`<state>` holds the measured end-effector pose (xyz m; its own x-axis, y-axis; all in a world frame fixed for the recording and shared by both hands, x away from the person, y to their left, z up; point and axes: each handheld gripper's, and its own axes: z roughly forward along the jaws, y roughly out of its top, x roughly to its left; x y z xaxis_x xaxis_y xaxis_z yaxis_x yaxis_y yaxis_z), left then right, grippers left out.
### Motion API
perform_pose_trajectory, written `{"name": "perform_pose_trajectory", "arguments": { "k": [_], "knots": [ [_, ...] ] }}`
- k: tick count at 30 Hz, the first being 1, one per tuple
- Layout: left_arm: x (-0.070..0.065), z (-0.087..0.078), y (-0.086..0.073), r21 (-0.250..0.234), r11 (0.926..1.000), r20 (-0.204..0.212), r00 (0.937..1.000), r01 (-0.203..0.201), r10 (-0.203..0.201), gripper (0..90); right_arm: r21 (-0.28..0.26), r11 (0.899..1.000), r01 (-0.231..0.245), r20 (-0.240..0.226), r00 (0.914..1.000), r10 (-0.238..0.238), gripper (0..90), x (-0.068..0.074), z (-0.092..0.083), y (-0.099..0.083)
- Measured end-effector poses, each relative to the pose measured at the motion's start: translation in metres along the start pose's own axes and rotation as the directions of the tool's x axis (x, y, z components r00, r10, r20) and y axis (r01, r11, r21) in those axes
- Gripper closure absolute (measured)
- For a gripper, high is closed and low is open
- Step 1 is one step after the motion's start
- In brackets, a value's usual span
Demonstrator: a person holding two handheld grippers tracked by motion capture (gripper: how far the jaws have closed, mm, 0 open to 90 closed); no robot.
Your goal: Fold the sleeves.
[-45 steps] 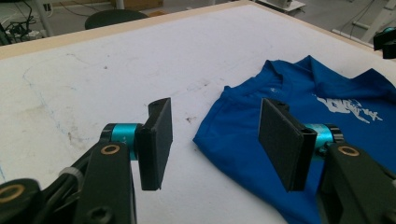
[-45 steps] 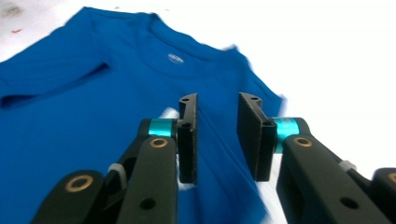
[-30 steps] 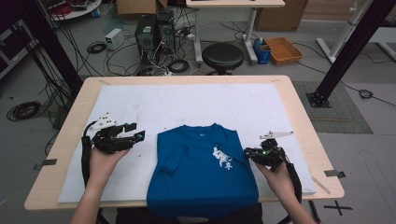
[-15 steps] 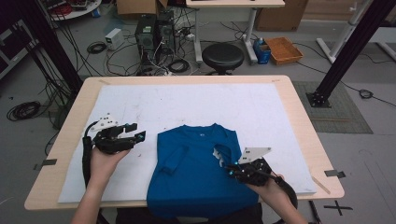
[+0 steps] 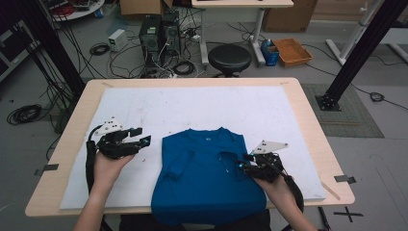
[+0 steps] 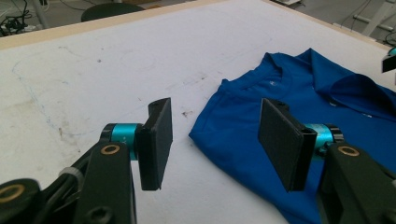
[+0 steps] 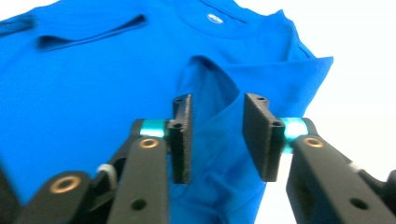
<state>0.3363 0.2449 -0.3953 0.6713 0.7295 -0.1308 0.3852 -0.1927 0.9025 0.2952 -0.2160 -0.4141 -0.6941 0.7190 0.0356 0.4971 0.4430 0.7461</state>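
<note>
A blue t-shirt lies flat on the white mat, collar toward the far side. Its right sleeve is folded inward over the chest. My right gripper hovers over that folded sleeve. Its jaws have just been opening and now stand apart above the cloth, and the pads do not press on it. My left gripper is held just left of the shirt's left shoulder. It is open, with nothing between its jaws but mat and the shirt's edge beyond.
The mat covers most of a wooden table. Beyond the far edge stand a black stool, computer towers and loose cables on the floor. A black frame post rises at the right.
My right gripper moved left from the shirt's right edge onto the shirt. The right sleeve now lies folded over the white print, and the jaws have parted. The left gripper has not moved.
</note>
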Motion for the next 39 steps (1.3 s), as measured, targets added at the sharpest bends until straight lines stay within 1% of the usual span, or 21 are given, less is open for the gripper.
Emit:
{"name": "perform_pose_trajectory", "arguments": {
  "k": [1, 2, 4, 5, 6, 7, 8, 9, 12, 14, 16, 17, 18, 20, 26, 27, 28, 31, 32, 37, 39],
  "knots": [
    [0.000, 0.000, 0.000, 0.000, 1.0000, 0.000, 1.0000, 0.000, 0.000, 45.0, 0.007, 1.000, 0.012, 0.017, 0.9998, -0.012, 62.6, 0.001, 0.004, 0.000],
    [0.000, 0.000, 0.000, 0.003, 1.0000, -0.001, 1.0000, 0.000, 0.000, 45.0, 0.038, 0.999, 0.031, 0.049, 0.9982, -0.033, 66.8, 0.004, 0.011, 0.001],
    [0.001, 0.000, 0.000, 0.005, 1.0000, -0.001, 1.0000, -0.001, 0.001, 45.0, 0.069, 0.996, 0.048, 0.048, 0.9975, -0.051, 74.8, 0.006, 0.017, 0.001],
    [0.001, 0.000, 0.000, 0.005, 1.0000, -0.001, 1.0000, -0.002, 0.002, 45.0, 0.069, 0.996, 0.048, 0.048, 0.9975, -0.051, 74.8, 0.006, 0.017, 0.001],
    [0.001, 0.000, 0.000, 0.006, 1.0000, -0.001, 1.0000, -0.003, 0.003, 45.0, 0.081, 0.993, 0.081, 0.022, 0.9963, -0.083, 82.0, 0.010, 0.019, -0.001],
    [0.001, 0.001, -0.001, 0.003, 1.0000, -0.003, 1.0000, 0.001, -0.001, 45.0, 0.081, 0.993, 0.081, 0.022, 0.9963, -0.083, 82.0, 0.010, 0.019, -0.001],
    [0.001, 0.001, -0.001, 0.005, 1.0000, -0.004, 1.0000, 0.002, -0.002, 45.0, 0.083, 0.988, 0.132, -0.001, 0.9913, -0.132, 83.7, 0.016, 0.018, -0.002],
    [0.001, 0.001, -0.001, 0.004, 1.0000, -0.004, 1.0000, 0.007, -0.007, 45.0, 0.083, 0.988, 0.132, -0.001, 0.9913, -0.132, 83.7, 0.016, 0.018, -0.002],
    [0.001, 0.001, -0.001, 0.006, 1.0000, -0.004, 1.0000, 0.004, -0.004, 45.0, 0.082, 0.978, 0.193, -0.054, 0.9805, -0.189, 83.0, 0.022, 0.017, -0.003],
    [0.000, 0.001, -0.001, 0.004, 1.0000, -0.002, 1.0000, 0.002, -0.002, 45.0, 0.086, 0.974, 0.207, -0.081, 0.9763, -0.201, 75.0, 0.023, 0.017, -0.004],
    [0.000, 0.001, -0.001, 0.001, 1.0000, 0.001, 1.0000, 0.001, -0.001, 45.0, 0.079, 0.976, 0.203, -0.091, 0.9764, -0.196, 74.0, 0.021, 0.016, -0.005],
    [-0.001, 0.001, -0.001, 0.002, 1.0000, 0.003, 1.0000, -0.001, 0.001, 45.0, 0.052, 0.982, 0.184, -0.062, 0.9815, -0.181, 73.8, 0.017, 0.011, -0.005],
    [-0.001, 0.001, 0.000, 0.002, 1.0000, 0.002, 1.0000, -0.002, 0.002, 45.0, 0.052, 0.982, 0.184, -0.062, 0.9815, -0.181, 73.8, 0.017, 0.011, -0.005],
    [-0.001, 0.001, 0.000, 0.003, 1.0000, 0.002, 1.0000, -0.001, 0.001, 45.0, 0.050, 0.988, 0.148, -0.046, 0.9883, -0.145, 74.1, 0.013, 0.007, -0.005],
    [0.000, 0.003, -0.001, 0.012, 0.9999, 0.001, 1.0000, -0.002, 0.002, 45.0, 0.066, 0.983, 0.173, -0.040, 0.9845, -0.170, 74.8, 0.019, 0.001, -0.018],
    [0.000, 0.003, -0.001, 0.013, 0.9999, 0.002, 1.0000, 0.001, -0.001, 44.9, 0.094, 0.980, 0.175, -0.040, 0.9843, -0.172, 77.1, 0.019, 0.005, -0.019],
    [-0.001, 0.003, -0.001, 0.013, 0.9999, 0.002, 1.0000, -0.002, 0.002, 44.9, 0.094, 0.980, 0.175, -0.040, 0.9843, -0.172, 77.1, 0.019, 0.005, -0.019],
    [-0.002, 0.003, -0.001, 0.010, 0.9999, 0.002, 1.0000, -0.003, 0.003, 45.0, 0.103, 0.980, 0.170, -0.040, 0.9853, -0.166, 86.5, 0.017, 0.008, -0.020],
    [-0.002, 0.003, -0.001, 0.011, 0.9999, 0.002, 1.0000, -0.002, 0.002, 45.0, 0.102, 0.980, 0.172, -0.048, 0.9846, -0.168, 89.2, 0.017, 0.007, -0.019],
    [0.000, 0.003, -0.002, 0.015, 0.9999, -0.002, 1.0000, 0.003, -0.003, 45.0, 0.087, 0.978, 0.191, -0.083, 0.9794, -0.184, 89.7, 0.017, -0.001, -0.021],
    [0.000, 0.004, -0.002, 0.019, 0.9998, 0.003, 1.0000, 0.000, 0.000, 45.0, 0.077, 0.980, 0.183, -0.100, 0.9795, -0.175, 89.7, 0.016, -0.006, -0.021]
  ]
}}
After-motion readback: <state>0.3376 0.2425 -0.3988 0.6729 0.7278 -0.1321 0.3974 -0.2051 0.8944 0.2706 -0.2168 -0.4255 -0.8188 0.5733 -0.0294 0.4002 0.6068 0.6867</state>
